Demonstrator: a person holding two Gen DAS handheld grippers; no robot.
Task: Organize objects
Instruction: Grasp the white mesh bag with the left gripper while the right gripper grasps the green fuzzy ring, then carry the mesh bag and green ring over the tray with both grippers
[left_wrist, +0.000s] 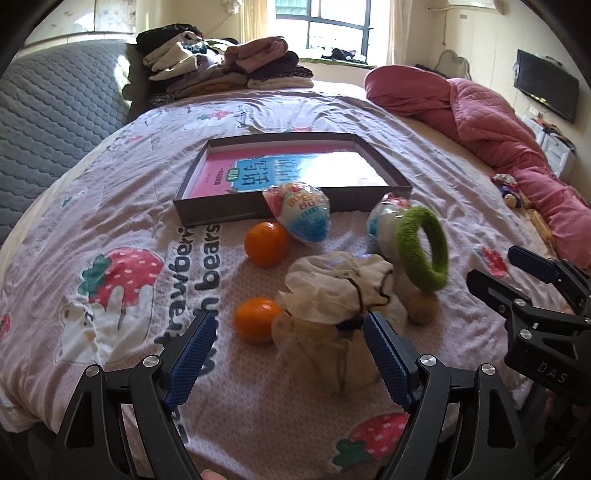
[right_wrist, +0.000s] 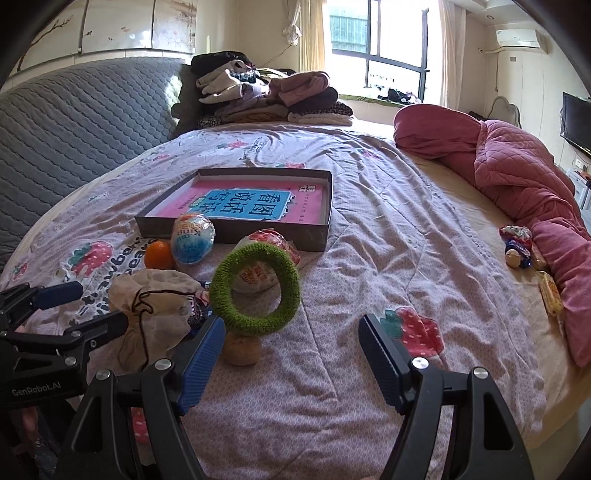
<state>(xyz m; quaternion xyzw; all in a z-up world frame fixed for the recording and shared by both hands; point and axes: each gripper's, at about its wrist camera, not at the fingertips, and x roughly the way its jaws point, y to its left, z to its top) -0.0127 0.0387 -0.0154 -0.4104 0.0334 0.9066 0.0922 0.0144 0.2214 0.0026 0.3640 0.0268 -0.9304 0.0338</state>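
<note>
Left wrist view: left gripper (left_wrist: 290, 332) spread wide, gauze pouch (left_wrist: 334, 295) lower centre between its fingers, not gripped; two oranges (left_wrist: 266, 243) left of it. Right wrist view shows one orange only; right gripper (right_wrist: 291, 339) wide, empty, green ring (right_wrist: 255, 290) centre-left, box (right_wrist: 236, 230) above w/ pink book.

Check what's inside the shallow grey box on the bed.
The grey box holds one flat pink book with a blue title panel, covering nearly the whole floor. Anything beneath the book is hidden. The snack packs and oranges lie outside, against its near wall.
</note>
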